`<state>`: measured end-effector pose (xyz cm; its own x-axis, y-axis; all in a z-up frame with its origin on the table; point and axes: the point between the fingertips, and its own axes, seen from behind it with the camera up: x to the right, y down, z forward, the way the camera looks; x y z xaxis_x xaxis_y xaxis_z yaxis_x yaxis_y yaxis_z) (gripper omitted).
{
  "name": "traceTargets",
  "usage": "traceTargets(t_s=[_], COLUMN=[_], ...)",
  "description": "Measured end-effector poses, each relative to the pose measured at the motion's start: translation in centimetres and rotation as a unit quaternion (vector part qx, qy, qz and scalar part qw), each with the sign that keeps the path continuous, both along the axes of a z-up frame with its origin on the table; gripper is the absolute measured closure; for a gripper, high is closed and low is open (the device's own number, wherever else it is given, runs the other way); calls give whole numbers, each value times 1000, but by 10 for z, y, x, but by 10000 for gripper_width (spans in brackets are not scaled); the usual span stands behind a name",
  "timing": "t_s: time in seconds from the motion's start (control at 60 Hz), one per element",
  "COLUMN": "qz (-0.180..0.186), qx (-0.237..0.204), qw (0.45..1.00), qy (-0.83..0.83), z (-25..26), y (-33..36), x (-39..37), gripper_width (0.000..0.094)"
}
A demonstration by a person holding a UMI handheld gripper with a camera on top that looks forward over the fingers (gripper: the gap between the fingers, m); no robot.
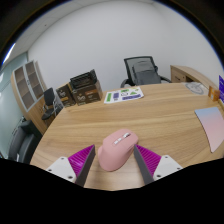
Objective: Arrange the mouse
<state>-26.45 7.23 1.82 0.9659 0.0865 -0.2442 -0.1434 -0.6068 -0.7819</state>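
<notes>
Gripper view only, so one angle to go on.

Pink mouse (117, 151) sits right between the two fingers of the gripper (117, 163), w/ the magenta pads (84, 158) flanking it left & right. Pads look like they're right up against the mouse's sides, but tbh I can't tell if both are actually pressing on it or if there's a sliver of gap, so clenched vs loose = can't say. Mouse is over the near part of a wooden table (150, 120), light wood grain, pretty big desk; whether it's resting on the top or lifted a bit, can't tell from here either.

Farther out on the table, well beyond the fingers: a flat sheet of papers/leaflets (124, 95) w/ green & white print, near the far edge. Off to the right side of the desk there's a pale pinkish mat-like sheet (211, 124), well apart from the mouse.

Behind the table: a black office chair (144, 71) pushed toward the far edge, mesh back. To its left some dark boxes/equipment (84, 86) stacked on or by the desk corner, too small to ID properly. Farther left a shelving unit (30, 82) against the wall. Right of the chair there's a wooden cabinet (190, 75). Plain white wall (100, 40) across the back of the room.
</notes>
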Motion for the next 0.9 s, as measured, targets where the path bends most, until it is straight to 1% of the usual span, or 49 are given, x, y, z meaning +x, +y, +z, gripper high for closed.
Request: traceTargets(t_s=[0.083, 0.233, 0.417, 0.467, 0.5, 0.533, 0.55, 0.617, 0.767, 0.9], qz=[10, 34, 60, 66, 68, 65, 63, 65, 59, 52], qx=[-6, -5, -4, -2, 1, 1, 1, 15, 1, -26], qw=[1000, 999, 998, 997, 997, 997, 996, 995, 993, 993], qy=[0, 4, -20, -30, -39, -51, -57, -70, -102, -102], z=[-8, -8, -15, -16, -18, -20, -22, -21, -25, -18], y=[13, 35, 52, 55, 56, 57, 56, 56, 54, 47], x=[-2, -17, -39, -44, -45, -43, -41, -42, -38, -36], gripper_width=[123, 122, 149, 186, 228, 299, 355, 391, 501, 502])
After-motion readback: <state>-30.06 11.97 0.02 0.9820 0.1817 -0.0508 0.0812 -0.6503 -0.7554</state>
